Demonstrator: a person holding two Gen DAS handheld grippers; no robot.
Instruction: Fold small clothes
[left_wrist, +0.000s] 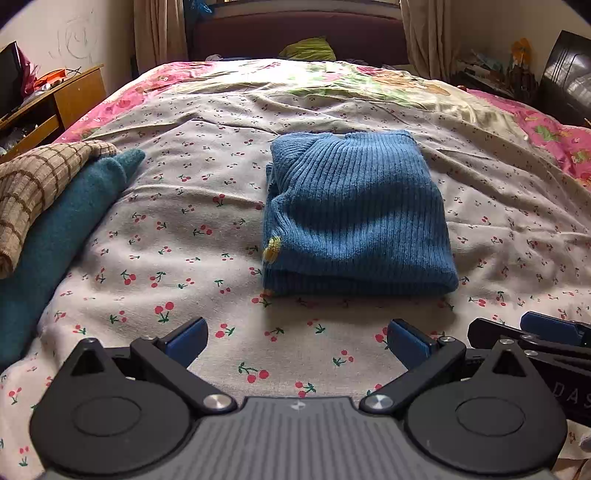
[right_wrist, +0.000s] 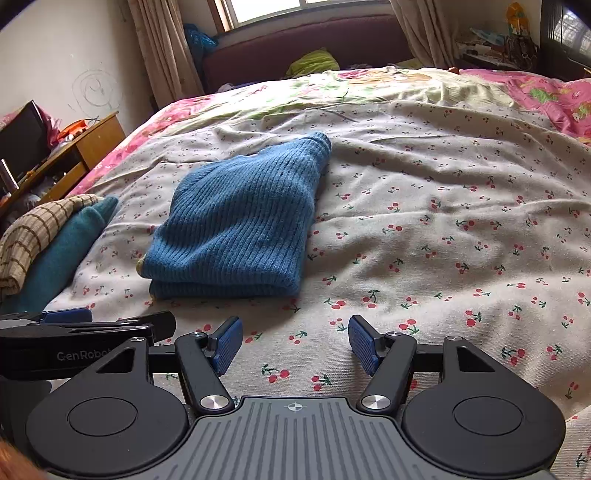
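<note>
- Blue ribbed sweater (left_wrist: 354, 218): lying folded into a compact rectangle on the bed, near the middle of the cherry-print sheet (left_wrist: 207, 206); the fold edge is facing the grippers, and a small yellow detail is showing at its near left edge. In the right wrist view the same sweater (right_wrist: 236, 221) is sitting left of centre.
- Left gripper (left_wrist: 297, 341): hovering just short of the sweater, its blue-padded fingers (left_wrist: 186, 341) standing spread apart with only bare sheet between them; it is holding nothing and touching no cloth.
- Right gripper (right_wrist: 295, 345): likewise hanging over the sheet with its jaws spread and nothing between them; its ridged blue pads (right_wrist: 227, 345) are clear of the sweater, which is lying ahead and to the left.
- The two grippers are sitting side by side, each one's fingers showing at the edge of the other's view.
- Teal garment (left_wrist: 62, 236): lying at the left edge of the bed, well apart from the sweater.
- Beige checked cloth (left_wrist: 33, 192): resting on top of the teal garment, partly covering it.
- Floral pink cover (right_wrist: 546, 96): lying beyond the cherry sheet, towards the head of the bed.
- Green pillow (left_wrist: 308, 50): sitting against the dark red headboard (right_wrist: 306, 40).
- Wooden cabinet (right_wrist: 74, 155): standing to the left of the bed, carrying clutter.
</note>
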